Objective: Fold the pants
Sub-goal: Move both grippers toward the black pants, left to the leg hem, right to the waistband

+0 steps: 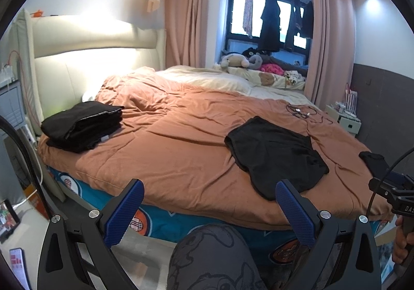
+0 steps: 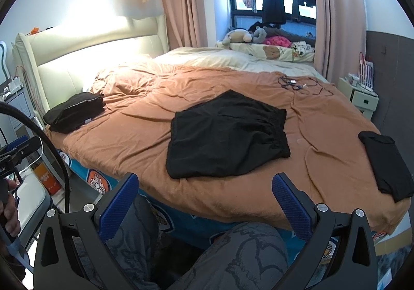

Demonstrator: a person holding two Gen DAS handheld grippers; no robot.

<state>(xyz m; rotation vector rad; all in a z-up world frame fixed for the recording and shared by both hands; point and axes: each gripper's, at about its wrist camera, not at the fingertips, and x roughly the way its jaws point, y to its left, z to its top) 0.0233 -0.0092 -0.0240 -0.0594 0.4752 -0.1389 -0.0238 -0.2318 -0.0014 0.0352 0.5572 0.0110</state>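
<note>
Black pants [image 2: 225, 135] lie spread flat on the orange-brown bedcover [image 2: 145, 119], near the bed's front edge; they also show in the left wrist view [image 1: 274, 155]. My left gripper [image 1: 209, 210] is open and empty, held off the front edge of the bed, left of the pants. My right gripper [image 2: 205, 202] is open and empty, just in front of and below the pants. Neither touches the cloth.
A stack of folded black clothes [image 2: 73, 111] sits at the bed's left by the headboard [image 2: 85, 57]. A small folded black garment [image 2: 385, 160] lies at the right edge. Tangled cables [image 2: 300, 83] lie far right. The person's grey-trousered knees [image 2: 248, 251] are below the grippers.
</note>
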